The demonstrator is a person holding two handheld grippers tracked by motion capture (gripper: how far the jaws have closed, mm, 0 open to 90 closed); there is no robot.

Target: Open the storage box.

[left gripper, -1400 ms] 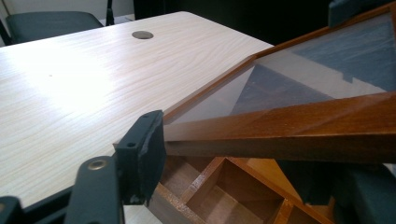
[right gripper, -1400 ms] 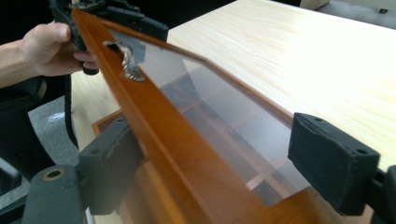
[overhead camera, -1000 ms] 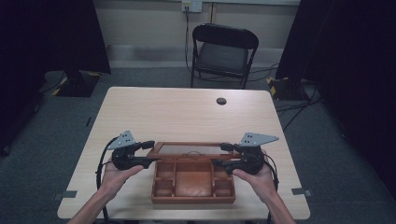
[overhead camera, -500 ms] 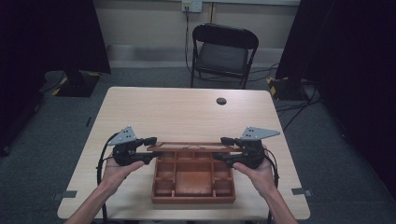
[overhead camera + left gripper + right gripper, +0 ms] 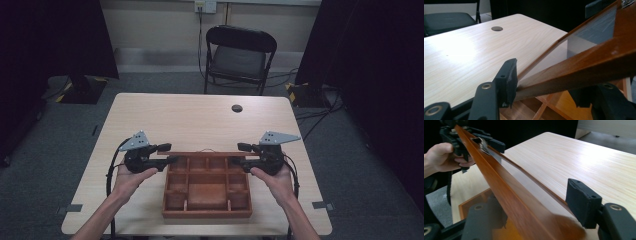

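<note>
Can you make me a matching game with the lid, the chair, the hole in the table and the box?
Things:
1. lid
2. chair
3. hole
4. box

Descriptions:
A. black, on the floor beyond the table
B. brown wood, split into compartments, open on top
C. small, dark and round, near the table's far edge
D. wood frame with a clear pane, raised between the two grippers

Pairs: 1-D, 2-A, 3-C, 4-B
</note>
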